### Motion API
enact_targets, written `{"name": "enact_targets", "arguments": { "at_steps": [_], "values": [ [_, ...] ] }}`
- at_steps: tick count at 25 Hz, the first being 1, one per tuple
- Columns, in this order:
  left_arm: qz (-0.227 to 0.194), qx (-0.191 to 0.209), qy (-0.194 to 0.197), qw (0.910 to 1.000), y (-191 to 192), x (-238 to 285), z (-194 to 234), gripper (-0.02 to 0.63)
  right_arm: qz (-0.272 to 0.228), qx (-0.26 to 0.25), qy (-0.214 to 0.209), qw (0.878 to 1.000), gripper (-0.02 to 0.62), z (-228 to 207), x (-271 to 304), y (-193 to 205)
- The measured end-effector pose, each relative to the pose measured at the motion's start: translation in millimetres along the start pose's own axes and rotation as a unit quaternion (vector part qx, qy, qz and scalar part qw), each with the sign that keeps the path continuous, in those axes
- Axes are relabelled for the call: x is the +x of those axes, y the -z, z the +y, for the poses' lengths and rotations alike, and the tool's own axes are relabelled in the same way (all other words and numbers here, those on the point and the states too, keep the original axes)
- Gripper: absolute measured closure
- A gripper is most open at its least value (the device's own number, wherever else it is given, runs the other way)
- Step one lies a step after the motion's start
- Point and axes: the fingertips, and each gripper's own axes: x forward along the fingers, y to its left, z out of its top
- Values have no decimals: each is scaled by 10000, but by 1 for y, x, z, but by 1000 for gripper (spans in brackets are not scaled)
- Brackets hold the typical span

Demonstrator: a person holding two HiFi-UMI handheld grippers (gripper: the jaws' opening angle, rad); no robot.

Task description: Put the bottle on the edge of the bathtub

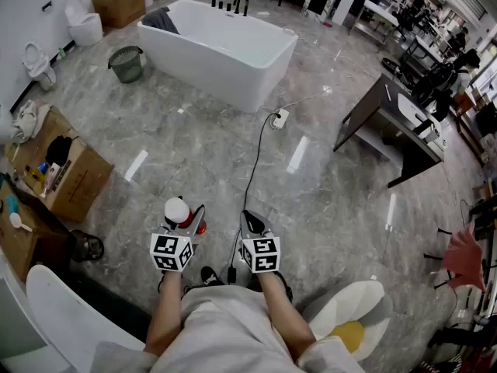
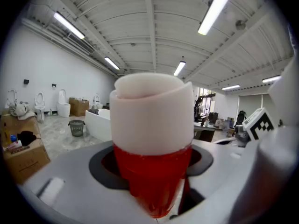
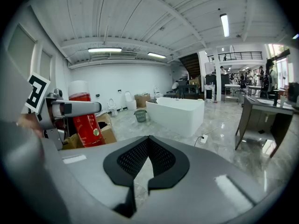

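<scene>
Your left tongs (image 1: 188, 221) stand wide but are clamped on the red body of the bottle (image 2: 153, 143) just under its white cap, holding it upright over the floor, well apart from the bathtub (image 1: 225, 53); your right tongs (image 3: 148, 146) are fully closed and empty. The bottle appears to be rigid, smooth plastic, fairly light and probably slippery. Keep your hold on the red body, not the cap, and seat it squarely on the narrow rim.
</scene>
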Motion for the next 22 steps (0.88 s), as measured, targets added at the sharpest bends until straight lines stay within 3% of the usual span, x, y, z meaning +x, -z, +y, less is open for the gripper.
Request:
{"name": "enact_targets", "arguments": {
  "at_steps": [7,13,22],
  "values": [
    [175,-16,62,9998,16,-30,23,270,-14,-93,92,9999,595,33,2,4],
    [91,5,33,10000,14,-52,47,270,-187,193,400,9988,595,39,0,12],
    [148,-42,-255,9996,19,-62,86,270,-439,469,-16,9979,595,49,20,-3]
  ]
}}
